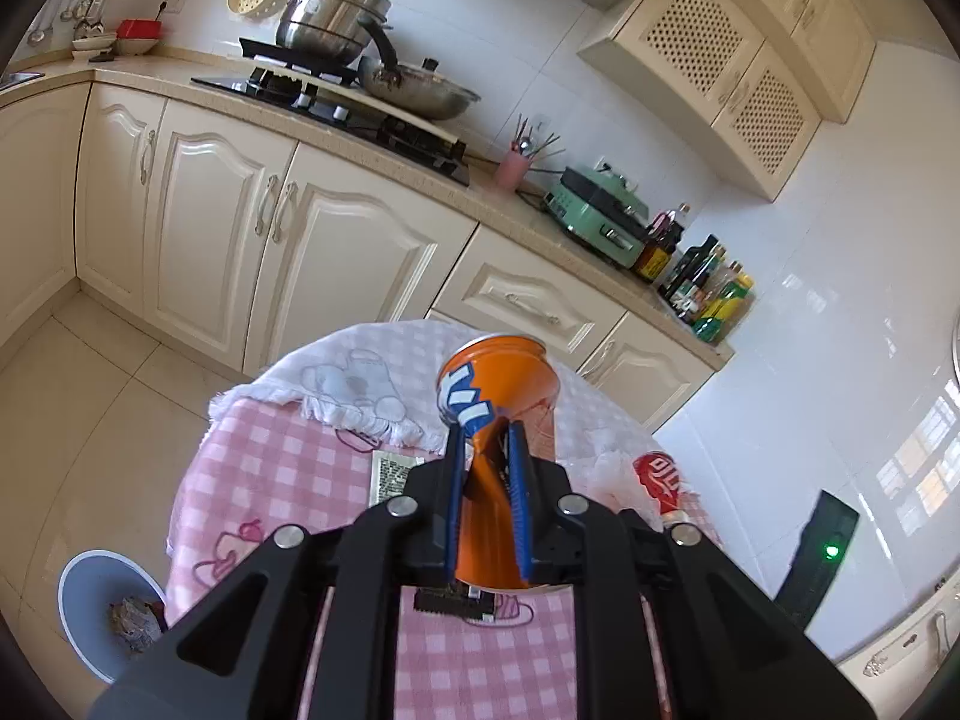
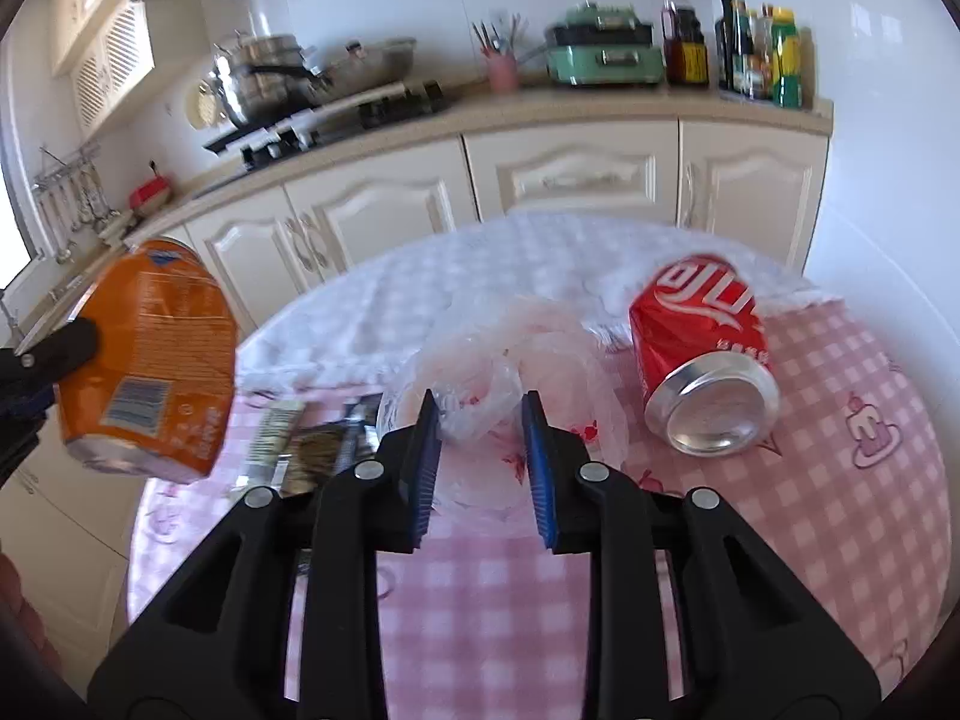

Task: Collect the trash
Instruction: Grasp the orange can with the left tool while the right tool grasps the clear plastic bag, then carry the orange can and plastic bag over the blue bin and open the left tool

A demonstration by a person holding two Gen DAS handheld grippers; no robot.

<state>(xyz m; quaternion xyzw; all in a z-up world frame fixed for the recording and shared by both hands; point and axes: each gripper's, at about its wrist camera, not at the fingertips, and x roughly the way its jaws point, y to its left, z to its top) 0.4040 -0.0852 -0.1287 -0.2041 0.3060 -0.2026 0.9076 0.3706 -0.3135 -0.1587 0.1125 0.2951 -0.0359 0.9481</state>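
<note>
Trash: you have four pieces in view, an orange can (image 1: 498, 384), a red can (image 2: 702, 348), a clear plastic bag (image 2: 510, 372) and a dark printed wrapper (image 2: 312, 444).
Orange can: crushed flat through the middle, blue and white lettering on one side, a barcode on the other; you hold it lifted clear above the table (image 2: 840, 480), over its left side.
Left gripper (image 1: 487, 438): your blue pads are clamped on the orange can's dented waist, squeezed close together.
Red can: lying on its side near the table's right edge, silver base towards you, white lettering on top, not visibly dented.
Plastic bag: crumpled, thin and see-through with small red marks, at the middle of the table, just left of the red can.
Right gripper (image 2: 480, 408): your tongs stand a little apart with the bag's bunched film between the tips; the view is blurred, so I cannot tell if the pads actually press it.
Wrapper: flat on the pink checked cloth, left of the bag.
White towel (image 1: 354, 384): draped over the table's far edge.
Bin (image 1: 90, 594): on the floor past the table's left edge, with crumpled litter inside.
</note>
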